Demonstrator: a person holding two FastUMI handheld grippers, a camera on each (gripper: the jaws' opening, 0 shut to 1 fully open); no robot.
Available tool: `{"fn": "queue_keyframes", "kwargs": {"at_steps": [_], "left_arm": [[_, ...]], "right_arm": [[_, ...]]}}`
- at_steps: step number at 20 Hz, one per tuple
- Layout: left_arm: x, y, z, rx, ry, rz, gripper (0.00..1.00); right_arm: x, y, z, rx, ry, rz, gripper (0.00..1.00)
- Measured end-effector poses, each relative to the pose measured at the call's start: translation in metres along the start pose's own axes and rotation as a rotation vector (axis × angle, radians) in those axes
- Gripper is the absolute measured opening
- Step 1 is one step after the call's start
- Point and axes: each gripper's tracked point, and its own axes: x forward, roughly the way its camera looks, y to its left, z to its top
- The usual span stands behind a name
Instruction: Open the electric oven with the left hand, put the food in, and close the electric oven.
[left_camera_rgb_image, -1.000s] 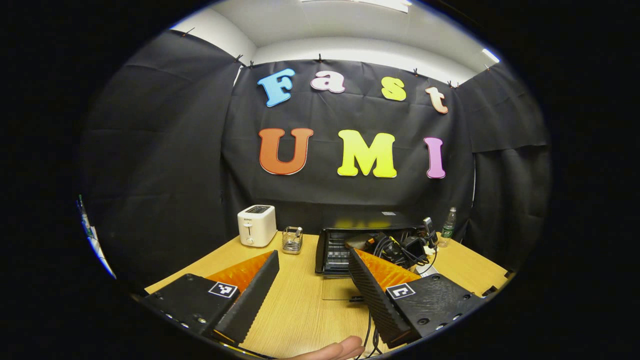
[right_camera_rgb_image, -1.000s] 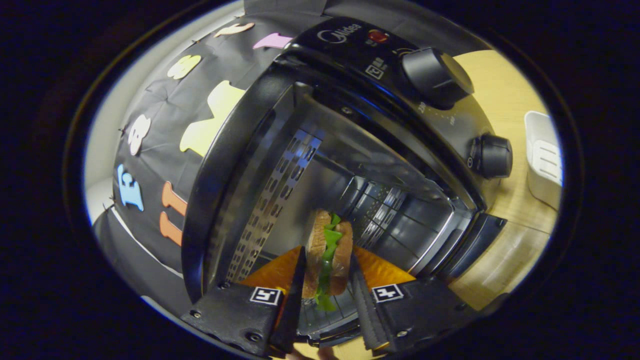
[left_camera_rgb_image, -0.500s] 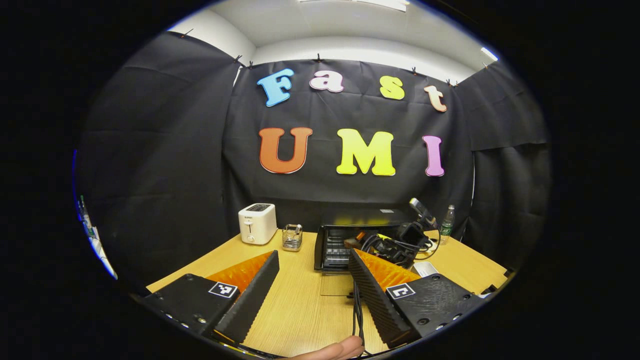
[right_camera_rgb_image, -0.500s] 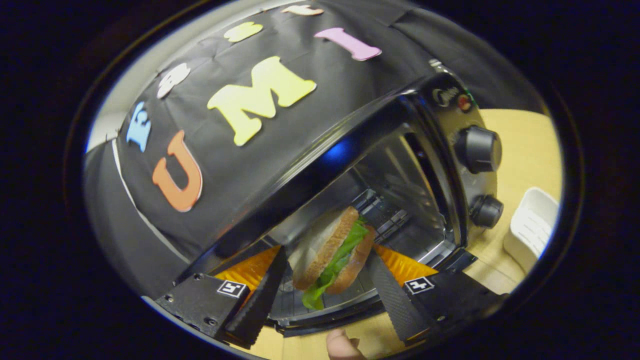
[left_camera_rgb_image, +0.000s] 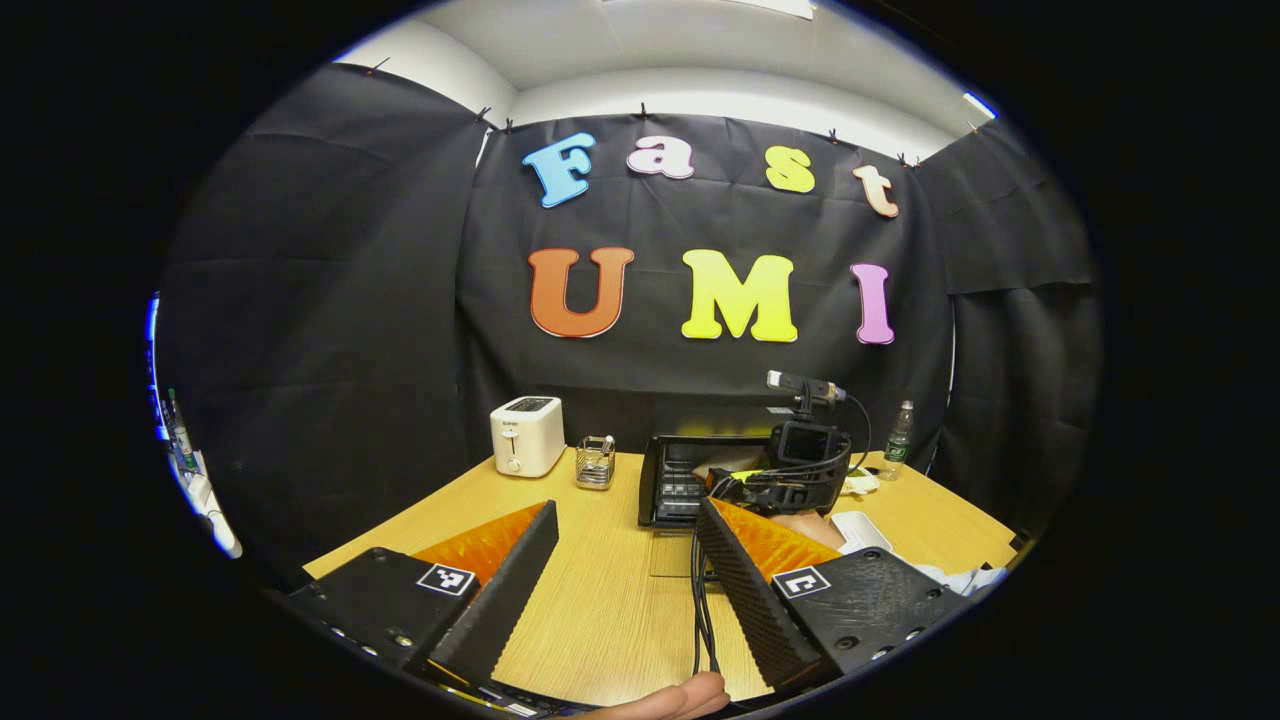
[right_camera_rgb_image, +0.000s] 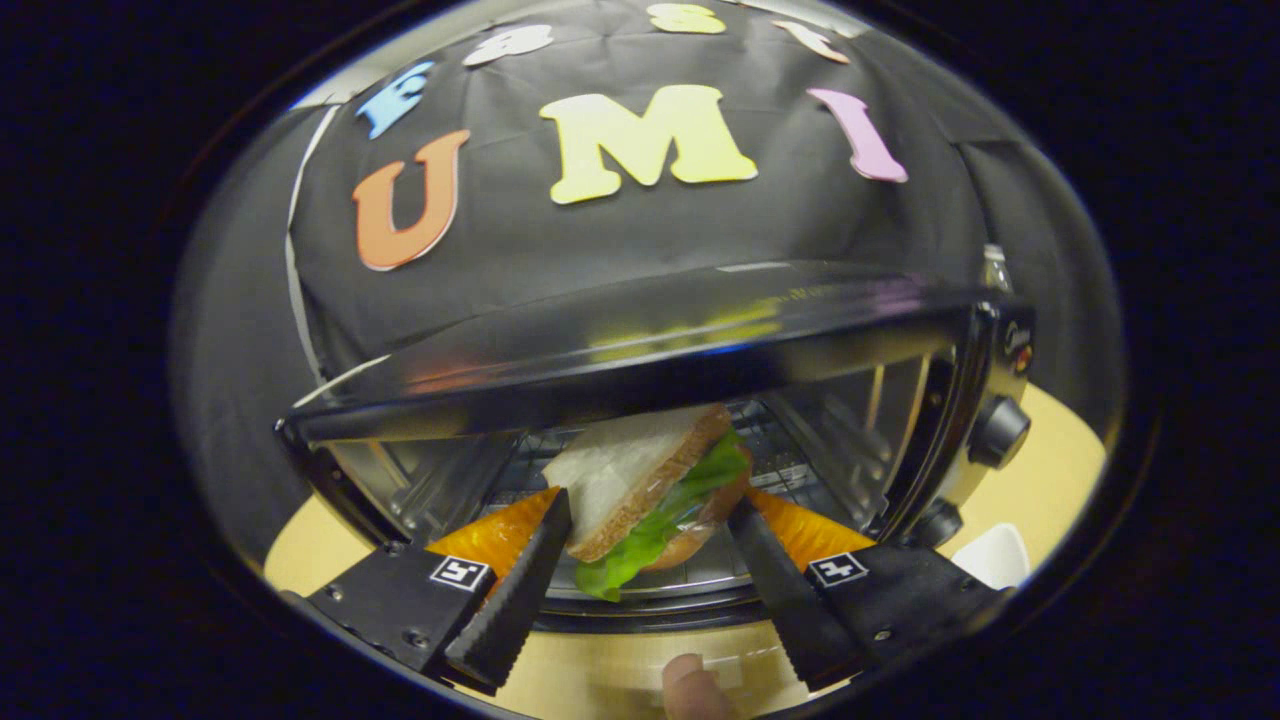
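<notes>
The black electric oven (right_camera_rgb_image: 650, 350) stands open, its top edge right above my right gripper (right_camera_rgb_image: 650, 502). A sandwich (right_camera_rgb_image: 640, 478) of brown bread and green lettuce lies slanted on the wire rack (right_camera_rgb_image: 790, 470) inside the mouth. It sits between my right fingers, which are spread and not squeezing it. In the left gripper view the oven (left_camera_rgb_image: 672, 478) is at the table's back, its glass door (left_camera_rgb_image: 678, 555) folded flat on the wood. The right gripper (left_camera_rgb_image: 795, 478), with its camera and cables, is at the opening. My left gripper (left_camera_rgb_image: 625, 560) hangs open and holds nothing over the near table.
A white toaster (left_camera_rgb_image: 527, 435) and a wire cup (left_camera_rgb_image: 595, 462) stand left of the oven, and a water bottle (left_camera_rgb_image: 897, 440) at the back right. A white tray (left_camera_rgb_image: 860, 530) lies right of the oven. Two black knobs (right_camera_rgb_image: 1000, 430) are on its right side. A fingertip (right_camera_rgb_image: 685, 685) shows below.
My right gripper rolled from a tilt to level at the oven mouth and its fingers spread. The sandwich went from pinched on edge to lying slanted on the rack. The left gripper barely moved.
</notes>
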Motion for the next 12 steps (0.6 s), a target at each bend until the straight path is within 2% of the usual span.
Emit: {"fn": "queue_keyframes", "kwargs": {"at_steps": [9, 12], "left_arm": [[-0.002, 0.004, -0.008, 0.001, 0.010, 0.004, 0.92], [0.000, 0.004, -0.011, 0.001, 0.016, 0.004, 0.92]], "right_arm": [[-0.021, 0.001, -0.030, -0.142, 0.252, 0.080, 1.00], [-0.033, -0.001, -0.044, -0.235, 0.330, 0.100, 1.00]]}}
